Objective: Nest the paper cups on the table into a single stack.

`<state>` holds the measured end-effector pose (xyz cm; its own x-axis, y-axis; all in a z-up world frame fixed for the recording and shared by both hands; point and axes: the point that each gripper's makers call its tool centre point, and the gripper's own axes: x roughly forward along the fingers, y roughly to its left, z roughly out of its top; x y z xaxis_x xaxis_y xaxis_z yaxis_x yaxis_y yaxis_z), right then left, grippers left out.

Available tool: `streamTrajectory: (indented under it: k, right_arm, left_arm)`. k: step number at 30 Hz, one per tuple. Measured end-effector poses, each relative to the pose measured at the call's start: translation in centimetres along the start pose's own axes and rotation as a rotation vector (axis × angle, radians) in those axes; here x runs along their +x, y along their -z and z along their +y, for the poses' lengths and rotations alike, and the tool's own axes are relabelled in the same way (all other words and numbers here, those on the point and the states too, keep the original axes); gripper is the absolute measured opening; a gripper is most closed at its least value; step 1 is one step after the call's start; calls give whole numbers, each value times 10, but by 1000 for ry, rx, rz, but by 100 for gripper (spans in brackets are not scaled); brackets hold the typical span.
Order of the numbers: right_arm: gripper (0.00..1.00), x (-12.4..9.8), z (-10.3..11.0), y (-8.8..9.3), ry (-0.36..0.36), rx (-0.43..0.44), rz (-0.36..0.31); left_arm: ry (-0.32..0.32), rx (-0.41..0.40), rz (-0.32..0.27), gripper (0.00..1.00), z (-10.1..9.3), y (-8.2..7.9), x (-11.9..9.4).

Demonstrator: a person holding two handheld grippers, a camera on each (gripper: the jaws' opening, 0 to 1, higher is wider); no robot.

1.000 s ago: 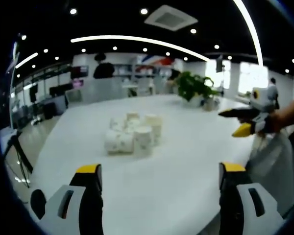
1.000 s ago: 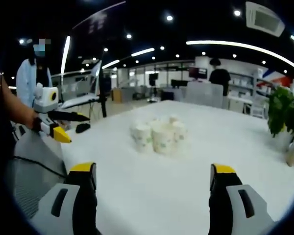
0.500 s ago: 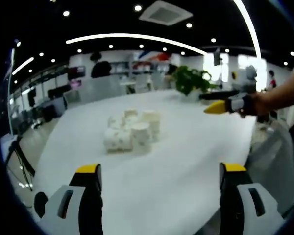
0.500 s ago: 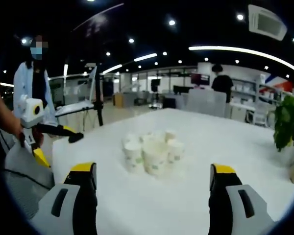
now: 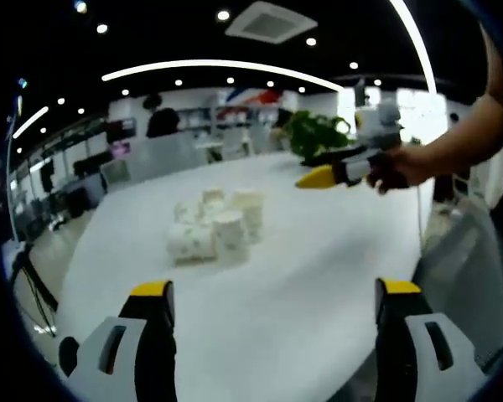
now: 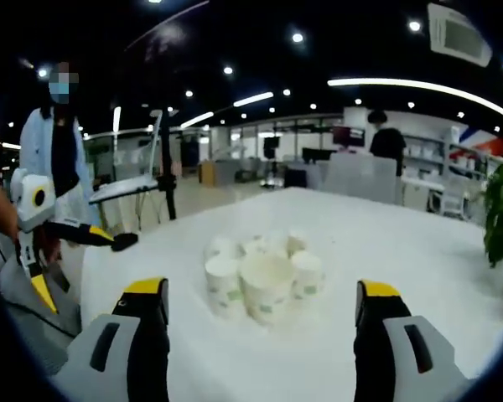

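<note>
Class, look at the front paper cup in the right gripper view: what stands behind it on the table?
More paper cups cluster behind the front cup; it hides their lower parts, so the count is unclear.

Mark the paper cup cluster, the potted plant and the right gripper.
paper cup cluster [image 6: 267, 280], right gripper view, rim of the nearest cup.
potted plant [image 5: 314, 134], left gripper view, leaves.
right gripper [image 5: 318, 177], left gripper view, yellow jaw tip.
</note>
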<state>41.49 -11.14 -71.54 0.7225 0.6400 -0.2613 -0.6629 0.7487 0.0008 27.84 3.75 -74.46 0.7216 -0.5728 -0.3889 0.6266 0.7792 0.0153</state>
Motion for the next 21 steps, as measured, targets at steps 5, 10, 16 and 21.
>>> streamTrajectory:
  k: [5, 10, 16, 21]
  right_arm:
    - [90, 15, -2, -3, -11, -10, -6]
    - [89, 29, 1, 1, -36, -28, 5]
    - [83, 43, -4, 6, -22, -33, 11]
    - [81, 53, -6, 15, -22, -28, 29]
  left_arm:
    - [-11, -11, 1, 97, 3, 0, 0]
    - [-16, -17, 4, 97, 4, 0, 0]
    - [-14, -17, 9, 97, 3, 2, 0]
    - [-10, -21, 10, 96, 2, 2, 0]
